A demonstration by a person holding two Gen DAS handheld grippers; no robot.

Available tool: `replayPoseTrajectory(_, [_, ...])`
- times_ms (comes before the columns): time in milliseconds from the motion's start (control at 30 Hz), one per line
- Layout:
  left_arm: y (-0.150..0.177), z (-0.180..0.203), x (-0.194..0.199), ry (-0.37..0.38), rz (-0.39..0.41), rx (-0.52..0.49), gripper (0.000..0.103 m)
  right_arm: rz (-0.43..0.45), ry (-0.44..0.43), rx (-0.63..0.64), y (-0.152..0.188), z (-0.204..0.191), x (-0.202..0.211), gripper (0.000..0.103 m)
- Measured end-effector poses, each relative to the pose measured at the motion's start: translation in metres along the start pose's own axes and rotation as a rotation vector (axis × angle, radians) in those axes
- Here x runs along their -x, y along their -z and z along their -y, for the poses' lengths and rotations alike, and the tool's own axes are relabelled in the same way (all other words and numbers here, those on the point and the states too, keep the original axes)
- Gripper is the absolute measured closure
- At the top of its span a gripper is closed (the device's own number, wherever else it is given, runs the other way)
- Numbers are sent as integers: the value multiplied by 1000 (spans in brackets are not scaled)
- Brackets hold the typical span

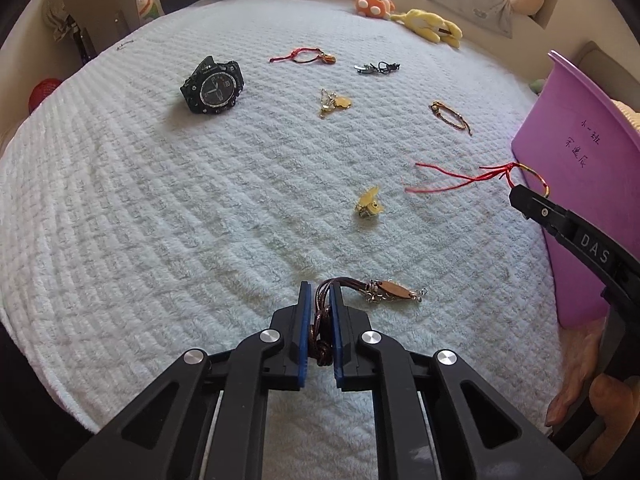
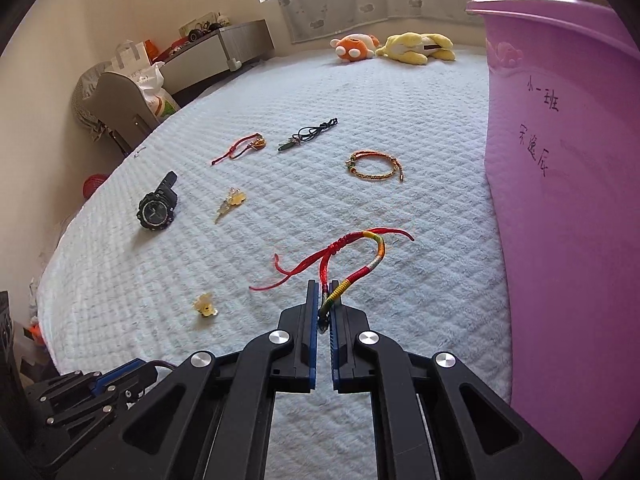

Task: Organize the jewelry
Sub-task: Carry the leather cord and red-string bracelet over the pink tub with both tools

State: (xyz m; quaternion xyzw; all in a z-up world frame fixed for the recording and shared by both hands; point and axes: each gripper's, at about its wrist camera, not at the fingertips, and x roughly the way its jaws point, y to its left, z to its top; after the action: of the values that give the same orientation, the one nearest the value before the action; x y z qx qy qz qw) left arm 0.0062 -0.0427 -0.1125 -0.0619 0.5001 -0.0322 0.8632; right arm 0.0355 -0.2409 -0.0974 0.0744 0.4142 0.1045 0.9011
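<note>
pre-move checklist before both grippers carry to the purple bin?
1. Left gripper shut on brown bracelet: ok.
2. Brown bracelet fully lifted: not ok, charm end rests on the blanket.
3. Right gripper shut on red bracelet: ok.
4. Red bracelet clear of the blanket: cannot tell.
5. Purple bin close on the right: ok.
6. Bin opening in view: not ok, only its wall shows.

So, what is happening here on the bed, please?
A person is sorting jewelry on a white blanket, with a gripper in each hand. The left gripper is shut on a brown cord bracelet. The right gripper is shut on a red braided bracelet, close to a purple bin. A black watch and several smaller pieces lie loose.
</note>
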Motion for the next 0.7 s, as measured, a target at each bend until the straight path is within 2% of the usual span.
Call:
replayPoseTrajectory(333, [-21,-14,28,35,42,-52,94,25,-4,-64,13,-20,30,98])
replayPoseTrajectory(500, [-35,-16,45,81,60,-70,94,55,-1,-70,11,-33,48,98])
replayPoseTrajectory(700, [-48,-16,65,100,78,-96,94,79,3,-72,4,-43,70,98])
